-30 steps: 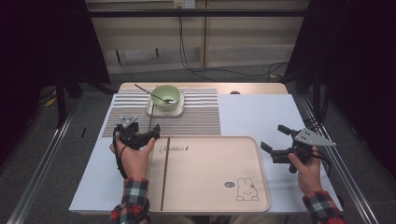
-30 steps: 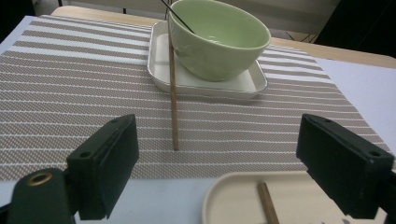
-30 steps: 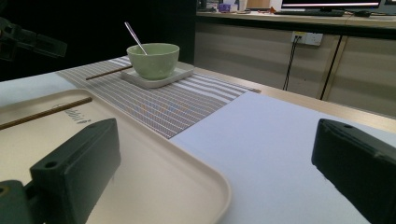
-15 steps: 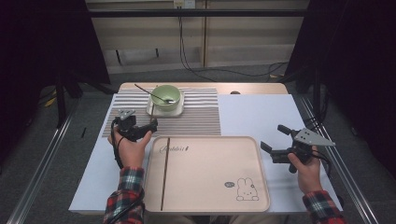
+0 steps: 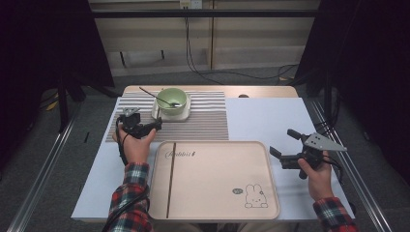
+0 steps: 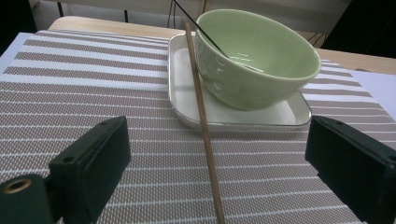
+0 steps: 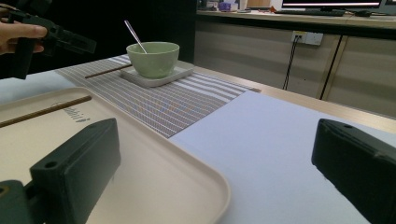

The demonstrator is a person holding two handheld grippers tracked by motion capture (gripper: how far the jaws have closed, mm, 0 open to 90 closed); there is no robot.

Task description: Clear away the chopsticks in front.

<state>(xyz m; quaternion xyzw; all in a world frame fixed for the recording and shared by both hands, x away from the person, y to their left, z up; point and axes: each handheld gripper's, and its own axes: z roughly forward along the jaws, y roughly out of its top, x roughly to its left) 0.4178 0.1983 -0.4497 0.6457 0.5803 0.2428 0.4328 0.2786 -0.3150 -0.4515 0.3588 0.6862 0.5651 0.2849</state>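
1. High view: the left gripper (image 5: 153, 124) has moved from the tray (image 5: 270, 159) up onto the striped mat (image 5: 212, 123) (one chopstick (image 5: 170, 179) lies on the tray).
2. Left gripper view: its jaws, just widened, straddle the second chopstick (image 6: 203, 121) leaning on the saucer (image 6: 243, 116), not yet pinching it.
3. Right gripper (image 5: 283, 146) waits open.

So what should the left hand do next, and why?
Probably ease the left gripper down and close on the thin brown wooden chopstick: its fingers stand open either side of it, and the chopstick leans on the white square plate.
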